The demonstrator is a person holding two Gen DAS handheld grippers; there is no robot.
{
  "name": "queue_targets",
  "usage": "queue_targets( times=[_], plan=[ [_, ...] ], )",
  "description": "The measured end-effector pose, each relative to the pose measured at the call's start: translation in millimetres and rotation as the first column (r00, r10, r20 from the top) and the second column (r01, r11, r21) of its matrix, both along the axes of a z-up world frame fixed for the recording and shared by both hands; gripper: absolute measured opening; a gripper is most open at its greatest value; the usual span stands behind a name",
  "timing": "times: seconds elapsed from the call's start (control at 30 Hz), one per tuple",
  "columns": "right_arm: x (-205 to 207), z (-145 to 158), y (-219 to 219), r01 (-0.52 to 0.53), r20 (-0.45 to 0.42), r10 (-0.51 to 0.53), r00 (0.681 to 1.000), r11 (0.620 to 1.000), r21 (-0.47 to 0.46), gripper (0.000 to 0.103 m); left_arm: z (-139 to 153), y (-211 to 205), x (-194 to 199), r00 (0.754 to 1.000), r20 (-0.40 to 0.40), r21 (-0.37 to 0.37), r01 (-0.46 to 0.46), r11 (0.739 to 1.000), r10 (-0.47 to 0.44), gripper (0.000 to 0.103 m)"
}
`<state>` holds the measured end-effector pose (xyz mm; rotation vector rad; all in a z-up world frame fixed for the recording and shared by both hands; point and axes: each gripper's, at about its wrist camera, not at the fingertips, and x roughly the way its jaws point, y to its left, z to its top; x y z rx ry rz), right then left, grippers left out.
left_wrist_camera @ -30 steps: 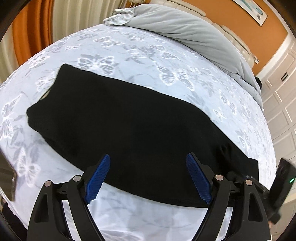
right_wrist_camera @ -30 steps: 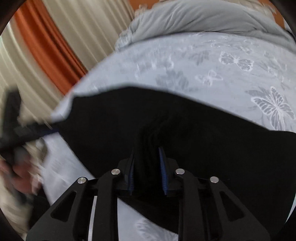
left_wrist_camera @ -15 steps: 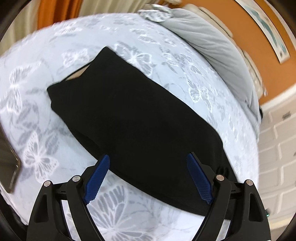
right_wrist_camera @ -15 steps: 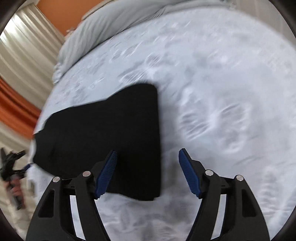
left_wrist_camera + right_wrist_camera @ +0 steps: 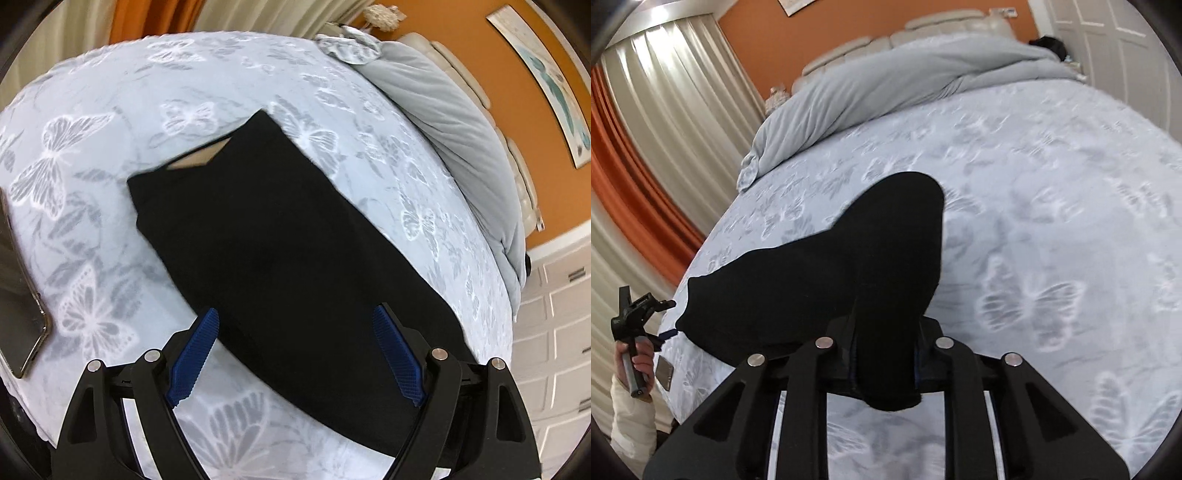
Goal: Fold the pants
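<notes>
Black pants (image 5: 280,258) lie lengthwise on the butterfly-print bed, waistband at the far left with a tan inner label showing. My left gripper (image 5: 295,354) is open and empty, hovering over the pants' near edge. In the right wrist view the pants (image 5: 820,280) have their leg end lifted and bunched. My right gripper (image 5: 884,365) is shut on that leg end, which sticks up and forward between the fingers. The left gripper (image 5: 635,314) shows small at the far left, held in a hand.
The bed (image 5: 110,147) has a grey duvet (image 5: 443,110) piled at the headboard side. A phone (image 5: 22,295) lies at the bed's left edge, also in the right wrist view (image 5: 663,373). Curtains (image 5: 646,147) hang left; white closet doors (image 5: 554,332) stand right.
My right gripper was shut on the pants a second ago, open over the leg end half a second ago, and is now shut on it, lifting it. My left gripper stayed open and shifted.
</notes>
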<state>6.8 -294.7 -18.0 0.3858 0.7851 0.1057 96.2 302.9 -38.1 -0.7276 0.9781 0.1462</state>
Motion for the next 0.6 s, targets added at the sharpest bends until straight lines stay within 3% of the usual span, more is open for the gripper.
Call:
queue_targets(
  times=[0.13,0.23,0.27,0.33,0.37,0.4,0.43,0.5,0.6],
  plan=[
    [-12,-11,-44,0.138,-0.07,-0.142,0.987,0.989,-0.056,0.019,2,-27,4,0.997,0.009,0.03,0.075,0.997,-0.076,0.083],
    [-1,-43,-53,0.132,-0.238,-0.176,0.955,0.973,-0.189,0.027,-8,-47,9,0.991,-0.026,0.032,0.135,0.99,-0.134,0.083],
    [-3,-43,-50,0.149,-0.231,-0.199,0.952,0.965,-0.214,0.028,-11,-51,11,0.989,-0.037,0.027,0.146,0.989,-0.145,0.083],
    [-10,-20,-33,0.146,-0.122,-0.189,0.974,0.944,-0.296,0.029,-14,-57,11,0.988,-0.045,0.036,0.147,0.988,-0.145,0.083],
    [-15,-1,-14,0.148,-0.025,-0.17,0.985,0.915,-0.375,0.033,-14,-59,10,0.989,-0.044,0.046,0.145,0.988,-0.143,0.083],
    [-19,10,4,0.132,0.039,-0.128,0.991,0.898,-0.419,0.051,-13,-61,10,0.989,-0.04,0.061,0.146,0.987,-0.144,0.083],
    [-19,16,16,0.107,0.072,-0.085,0.994,0.896,-0.43,0.06,-11,-65,9,0.988,-0.034,0.078,0.151,0.985,-0.149,0.083],
    [-23,31,50,0.078,0.156,-0.001,0.988,0.867,-0.491,0.061,-8,-75,8,0.985,-0.026,0.104,0.172,0.979,-0.171,0.083],
    [-27,53,65,0.155,0.269,-0.003,0.963,0.823,-0.547,0.064,-7,-87,7,0.978,-0.026,0.105,0.207,0.973,-0.206,0.083]
  ],
)
